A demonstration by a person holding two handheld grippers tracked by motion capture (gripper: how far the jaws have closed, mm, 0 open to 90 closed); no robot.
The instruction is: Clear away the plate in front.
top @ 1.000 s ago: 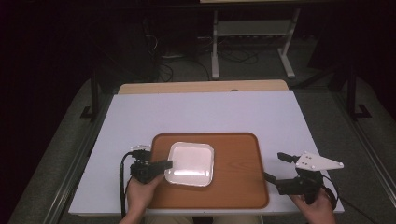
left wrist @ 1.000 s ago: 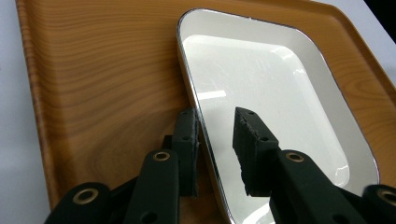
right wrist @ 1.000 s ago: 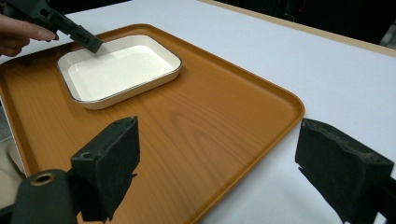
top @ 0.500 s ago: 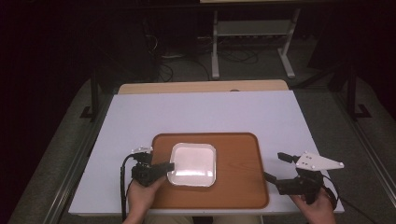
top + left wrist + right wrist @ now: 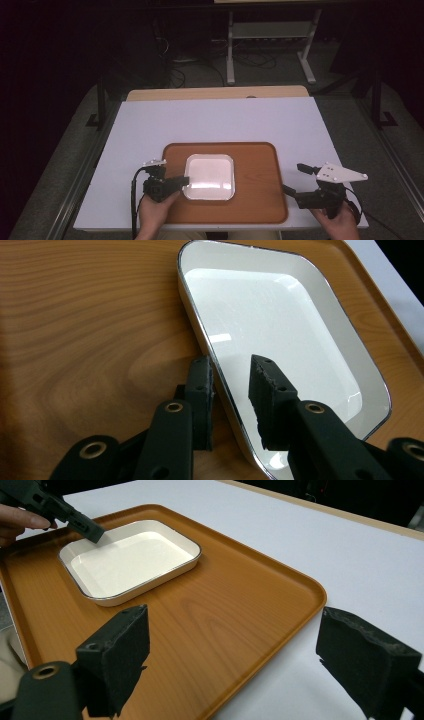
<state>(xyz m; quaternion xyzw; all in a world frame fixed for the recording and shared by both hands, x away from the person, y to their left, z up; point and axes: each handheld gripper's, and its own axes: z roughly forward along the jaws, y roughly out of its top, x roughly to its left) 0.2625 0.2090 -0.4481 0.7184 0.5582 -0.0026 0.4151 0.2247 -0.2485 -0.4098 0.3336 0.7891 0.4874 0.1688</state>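
A white square dish lies on a brown wooden tray near the table's front edge. My left gripper reaches in from the dish's left side. In the left gripper view its jaws straddle the dish's rim: one jaw sits against the outer wall over the tray, the other hangs inside the dish with a gap to the rim. My right gripper stands wide open just off the tray's right edge, nothing between its jaws. Its view shows the dish, the tray and the left gripper.
The tray rests on a white table with a tan strip along its far edge. Behind the table a metal stand and cables sit on the dark floor.
The dish has slid slightly to the right on the tray, and the left gripper has followed it. The right gripper has kept still.
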